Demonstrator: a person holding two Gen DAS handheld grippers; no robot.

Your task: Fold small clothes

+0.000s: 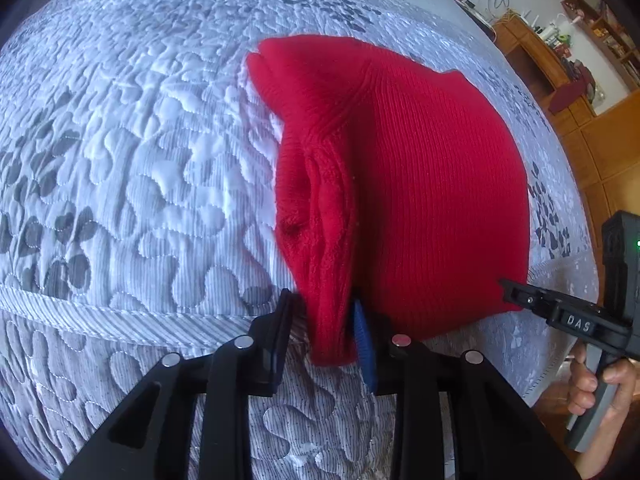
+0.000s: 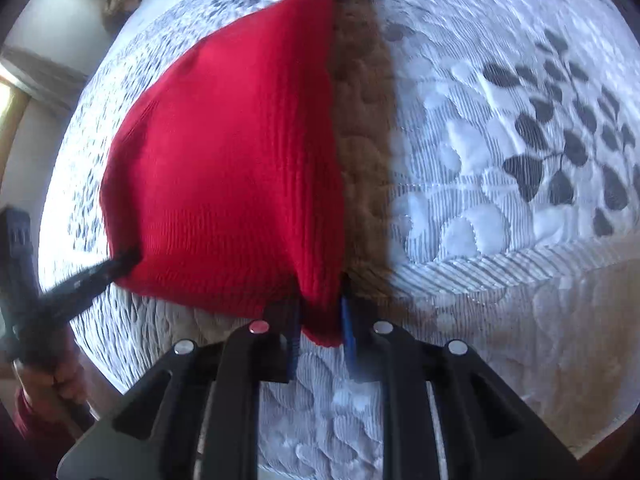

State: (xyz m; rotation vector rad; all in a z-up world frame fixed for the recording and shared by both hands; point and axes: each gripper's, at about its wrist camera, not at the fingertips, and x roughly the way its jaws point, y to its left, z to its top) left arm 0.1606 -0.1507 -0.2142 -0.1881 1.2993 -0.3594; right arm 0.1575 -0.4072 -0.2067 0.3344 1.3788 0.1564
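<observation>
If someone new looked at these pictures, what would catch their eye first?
The bright red knitted garment dominates both views, held up over the grey-and-white quilted bedspread. The left claw and right claw each pinch a near corner of it. In the right view it casts a dark shadow alongside.

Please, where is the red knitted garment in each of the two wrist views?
Left wrist view: the red knitted garment fills centre-right, its near edge inside the left claw.
Right wrist view: the garment fills centre-left, its corner inside the right claw.
Shared landmark: the quilted leaf-pattern bedcover.
</observation>
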